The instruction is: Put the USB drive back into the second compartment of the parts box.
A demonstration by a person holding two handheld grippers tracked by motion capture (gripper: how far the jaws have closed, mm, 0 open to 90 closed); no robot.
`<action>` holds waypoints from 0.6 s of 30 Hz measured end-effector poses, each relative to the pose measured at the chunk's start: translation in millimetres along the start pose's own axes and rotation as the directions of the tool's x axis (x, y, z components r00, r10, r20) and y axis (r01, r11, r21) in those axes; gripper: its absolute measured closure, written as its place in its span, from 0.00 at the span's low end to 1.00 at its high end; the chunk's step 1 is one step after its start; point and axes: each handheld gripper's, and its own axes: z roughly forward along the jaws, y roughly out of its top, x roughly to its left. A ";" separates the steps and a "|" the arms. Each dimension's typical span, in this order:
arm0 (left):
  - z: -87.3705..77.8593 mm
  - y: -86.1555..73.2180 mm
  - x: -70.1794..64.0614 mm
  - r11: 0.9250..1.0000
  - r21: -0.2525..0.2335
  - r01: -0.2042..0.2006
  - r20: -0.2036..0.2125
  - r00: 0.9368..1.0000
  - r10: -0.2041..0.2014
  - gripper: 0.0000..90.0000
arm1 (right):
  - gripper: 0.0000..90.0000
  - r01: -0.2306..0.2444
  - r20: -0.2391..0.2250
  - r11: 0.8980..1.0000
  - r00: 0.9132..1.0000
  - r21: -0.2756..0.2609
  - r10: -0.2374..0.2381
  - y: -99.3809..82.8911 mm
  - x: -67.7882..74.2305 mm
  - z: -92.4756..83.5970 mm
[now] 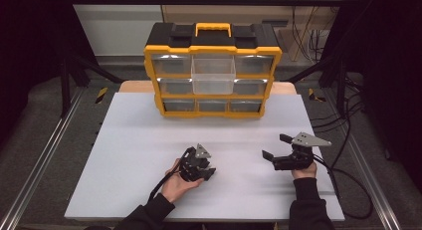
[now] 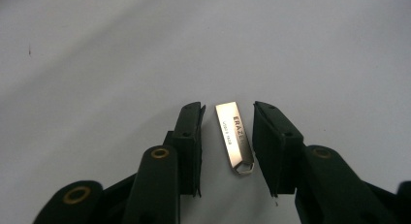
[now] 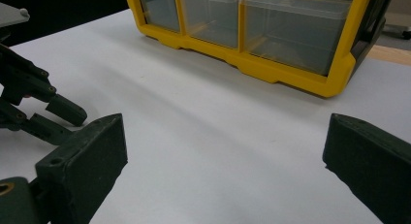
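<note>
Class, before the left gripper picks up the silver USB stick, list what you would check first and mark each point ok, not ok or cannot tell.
1. USB stick lies between the left gripper jaws: ok.
2. Pads press on the stick: not ok; a gap shows on each side.
3. Stick lies flat on the white table: ok.
4. Right gripper is open, holds nothing and stands apart from the left: ok.
5. A drawer of the yellow organizer is pulled out: ok.
6. That drawer has room: cannot tell.
</note>
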 end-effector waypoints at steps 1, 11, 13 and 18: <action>0.0 0.1 -0.2 1.000 0.000 0.000 0.000 1.000 0.000 0.72 | 0.03 0.000 -0.001 1.000 1.000 0.000 0.000 0.0 0.0 0.0; 0.7 0.4 -2.2 1.000 -0.001 -0.006 -0.006 1.000 0.006 0.79 | 0.03 -0.001 -0.001 1.000 1.000 -0.001 0.001 0.0 -0.2 0.1; 0.9 0.5 -2.5 1.000 -0.001 -0.008 -0.009 1.000 0.008 0.80 | 0.03 -0.001 -0.001 1.000 1.000 -0.001 0.001 -0.1 -0.3 0.5; 0.7 0.7 -1.6 1.000 0.001 0.003 -0.007 1.000 -0.003 0.84 | 0.03 -0.001 -0.001 1.000 1.000 0.001 0.001 -0.3 0.0 0.5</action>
